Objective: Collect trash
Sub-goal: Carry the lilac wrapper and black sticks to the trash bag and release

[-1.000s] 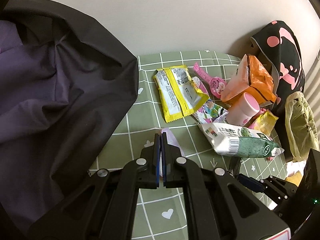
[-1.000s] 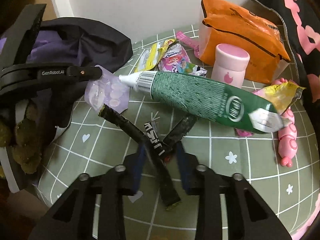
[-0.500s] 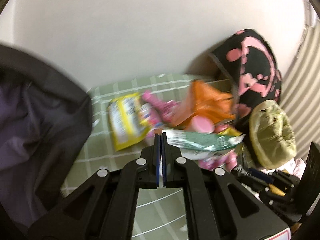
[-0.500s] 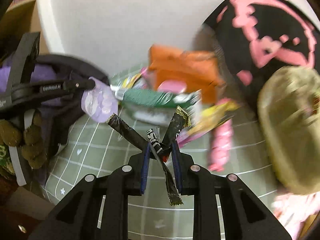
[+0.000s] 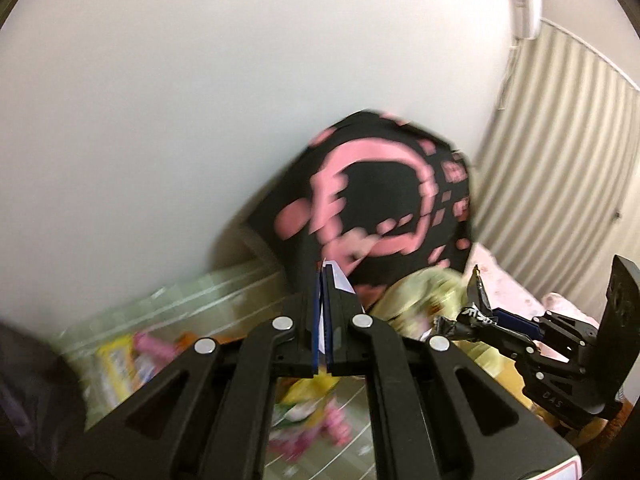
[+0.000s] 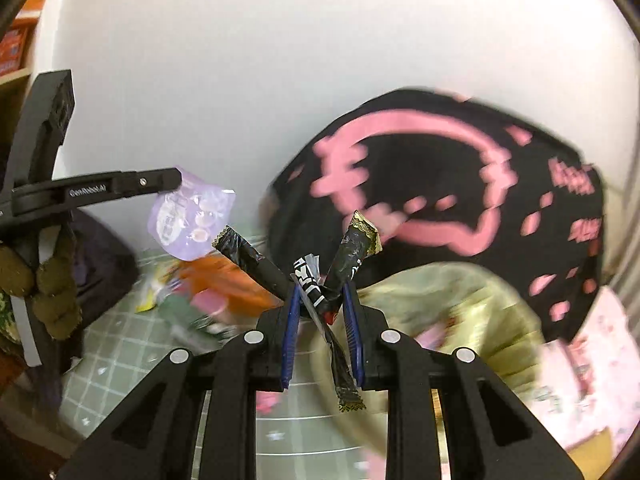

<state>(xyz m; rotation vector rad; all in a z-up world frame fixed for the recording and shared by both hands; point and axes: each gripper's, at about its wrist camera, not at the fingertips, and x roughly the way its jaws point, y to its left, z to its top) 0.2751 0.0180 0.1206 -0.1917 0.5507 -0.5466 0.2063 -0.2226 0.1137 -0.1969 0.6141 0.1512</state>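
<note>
**Two tongs, both loaded with wrappers**

Two views showed the moment. In the left wrist view, the left tongs were clenched, pads pressed together on a thin pale purple wrapper whose edge peeked out at the tips. Beyond them stood a black bag with pink print against a white wall, with a ribbed curtain to the right. At the right edge the right tongs came into view, carrying crumpled black wrappers. Below lay a blurred yellow-green plastic bag and, to the left, the green checked counter with smeared yellow and pink litter that was too blurred to tell apart.

In the right wrist view, the right tongs gripped the bundle of black wrappers between blue pads, with ends sticking out up-left, up-right and downward. At the left, the left tongs reached in sideways, pinching the purple wrapper, which hung in the air above the counter. A hand in a dark green glove held that tool. Orange, green and pink litter lay blurred on the far counter. The black bag filled the right, and the yellow-green bag lay just below it.
</note>
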